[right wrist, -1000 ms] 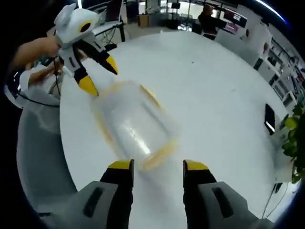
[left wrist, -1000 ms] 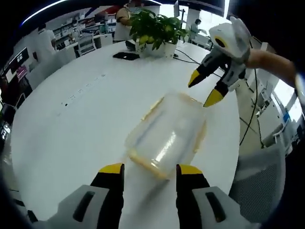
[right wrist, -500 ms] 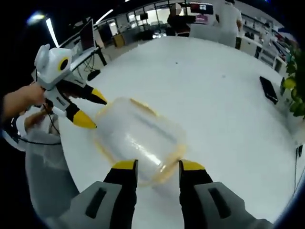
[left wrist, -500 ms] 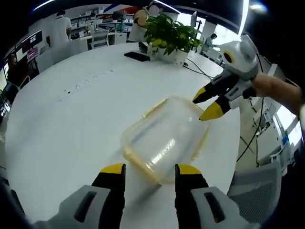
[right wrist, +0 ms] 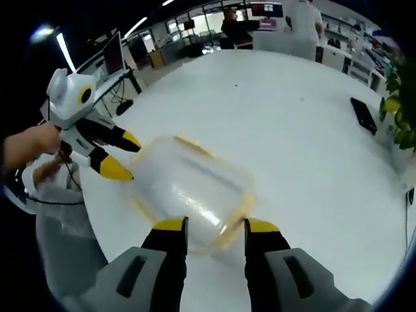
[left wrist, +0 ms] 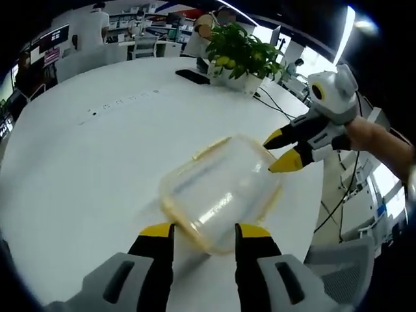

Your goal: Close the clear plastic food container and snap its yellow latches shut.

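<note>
Container point(left wrist: 218, 195), clear plastic, yellow-latched: lay on white worktop point(left wrist: 84, 156), lid seemingly seated. Left hand-held gripper point(left wrist: 203, 231) and right hand-held gripper point(right wrist: 210, 225) spread at opposite ends. Step: latching. Next: press latches down.

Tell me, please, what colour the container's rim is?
Yellow, around the clear container; the right gripper view shows it best.

I see a clear food container point(left wrist: 221, 193) trimmed in yellow on a white table point(left wrist: 91, 162) — my grippers' point(left wrist: 197, 231) jaws are black, tipped yellow, on grey bodies. Far off, a green-leaved plant point(left wrist: 240, 53) — beside it, a black phone point(left wrist: 191, 76).
</note>
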`<state>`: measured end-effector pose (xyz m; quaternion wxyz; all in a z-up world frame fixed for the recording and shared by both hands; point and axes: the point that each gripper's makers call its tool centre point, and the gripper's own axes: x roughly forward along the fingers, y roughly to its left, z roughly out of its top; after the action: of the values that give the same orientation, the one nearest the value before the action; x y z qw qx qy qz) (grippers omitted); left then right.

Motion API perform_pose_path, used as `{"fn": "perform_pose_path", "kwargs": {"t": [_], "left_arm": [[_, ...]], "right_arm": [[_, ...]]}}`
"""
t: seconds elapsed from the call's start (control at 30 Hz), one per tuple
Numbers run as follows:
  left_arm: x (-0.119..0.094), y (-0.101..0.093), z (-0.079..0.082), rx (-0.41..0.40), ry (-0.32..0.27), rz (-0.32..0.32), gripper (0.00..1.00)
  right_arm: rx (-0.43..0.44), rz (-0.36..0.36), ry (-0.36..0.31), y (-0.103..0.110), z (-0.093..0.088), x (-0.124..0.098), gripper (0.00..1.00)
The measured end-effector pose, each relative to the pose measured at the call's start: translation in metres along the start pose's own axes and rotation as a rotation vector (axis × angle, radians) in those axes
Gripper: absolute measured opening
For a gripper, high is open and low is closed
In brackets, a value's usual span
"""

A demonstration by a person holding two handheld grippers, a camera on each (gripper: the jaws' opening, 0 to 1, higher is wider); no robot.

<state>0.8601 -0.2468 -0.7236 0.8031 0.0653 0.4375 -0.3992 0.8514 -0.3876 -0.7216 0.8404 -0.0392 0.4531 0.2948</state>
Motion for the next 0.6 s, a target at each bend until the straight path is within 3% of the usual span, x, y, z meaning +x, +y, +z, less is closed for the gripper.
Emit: {"fn": "perform_pose_path", "kwargs": {"t": [0.13, 0.4, 0.43, 0.5, 0.6], "left_arm": [[0.004, -0.003, -0.001, -0.033, -0.003, -0.013, 0.35], [0.005, -0.003, 0.0, -0.07, 0.003, -0.027, 0.32], [0.01, -0.017, 0.001, -0.142, 0.005, -0.095, 0.33], [0.017, -0.004, 0.003, -0.106, 0.001, -0.045, 0.33], [0.011, -0.003, 0.0, -0.1, -0.001, -0.049, 0.33]], "right_arm": [[0.01, 0.004, -0.008, -0.001, 0.0, 0.001, 0.31], [0.058, 0.021, -0.004, 0.0, 0.001, 0.004, 0.28], [0.053, 0.021, 0.0, 0.002, 0.002, 0.005, 0.28], [0.063, 0.008, 0.012, 0.002, 0.004, 0.005, 0.28], [0.071, 0.007, 0.01, 0.001, 0.002, 0.004, 0.28]]}}
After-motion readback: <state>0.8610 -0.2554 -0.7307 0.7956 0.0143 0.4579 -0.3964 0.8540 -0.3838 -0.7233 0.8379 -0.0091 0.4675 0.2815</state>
